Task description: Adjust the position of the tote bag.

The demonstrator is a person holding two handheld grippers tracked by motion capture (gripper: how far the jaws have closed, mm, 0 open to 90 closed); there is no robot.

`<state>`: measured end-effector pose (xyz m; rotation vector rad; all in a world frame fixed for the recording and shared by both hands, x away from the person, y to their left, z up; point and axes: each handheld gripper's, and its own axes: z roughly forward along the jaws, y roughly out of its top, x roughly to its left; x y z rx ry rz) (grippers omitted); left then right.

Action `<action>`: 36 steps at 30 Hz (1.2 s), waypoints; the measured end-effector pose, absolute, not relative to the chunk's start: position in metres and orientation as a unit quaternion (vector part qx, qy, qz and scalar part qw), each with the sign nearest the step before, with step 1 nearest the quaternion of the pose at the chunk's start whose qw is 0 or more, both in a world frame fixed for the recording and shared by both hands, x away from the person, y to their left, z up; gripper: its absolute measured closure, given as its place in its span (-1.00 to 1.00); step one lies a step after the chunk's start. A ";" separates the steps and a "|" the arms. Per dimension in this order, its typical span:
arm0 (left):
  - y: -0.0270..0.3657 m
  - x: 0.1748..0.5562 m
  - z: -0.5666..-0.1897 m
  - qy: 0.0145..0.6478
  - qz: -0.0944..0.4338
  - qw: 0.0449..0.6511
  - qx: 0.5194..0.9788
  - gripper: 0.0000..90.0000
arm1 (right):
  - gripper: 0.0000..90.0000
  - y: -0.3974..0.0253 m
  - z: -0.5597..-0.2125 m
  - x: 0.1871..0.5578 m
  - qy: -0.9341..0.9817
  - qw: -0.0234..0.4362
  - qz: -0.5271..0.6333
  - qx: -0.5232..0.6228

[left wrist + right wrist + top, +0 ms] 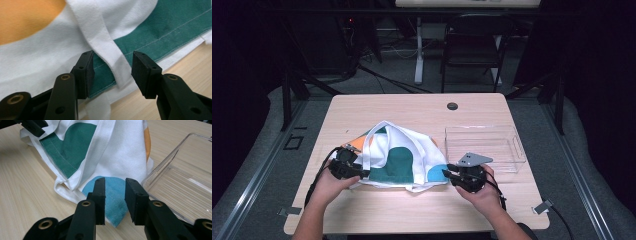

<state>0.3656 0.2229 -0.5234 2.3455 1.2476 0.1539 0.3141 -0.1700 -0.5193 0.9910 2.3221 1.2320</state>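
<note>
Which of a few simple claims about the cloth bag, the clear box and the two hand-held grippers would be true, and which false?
1. The cloth bag lies on the wooden table. True.
2. The clear box holds the bag. False: the box is empty and the bag lies beside it.
3. The left gripper has its fingers open around a white strap. True.
4. The right gripper is clamped shut on the bag's blue patch. False: its fingers are apart, the blue corner between them.
5. The bag is plain white. False: it has green, orange and blue patches.
</note>
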 end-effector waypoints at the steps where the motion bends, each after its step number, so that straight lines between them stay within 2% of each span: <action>1: 0.222 0.366 -0.524 0.453 0.057 0.233 0.859 0.15 | 0.56 -0.170 -0.519 0.314 0.814 0.166 0.434 0.349; 22: 0.222 0.363 -0.516 0.450 0.058 0.268 0.850 0.28 | 0.54 -0.171 -0.519 0.315 0.810 0.166 0.436 0.354; 36: 0.224 0.366 -0.520 0.466 0.052 0.252 0.847 0.21 | 0.53 -0.171 -0.520 0.315 0.810 0.166 0.437 0.355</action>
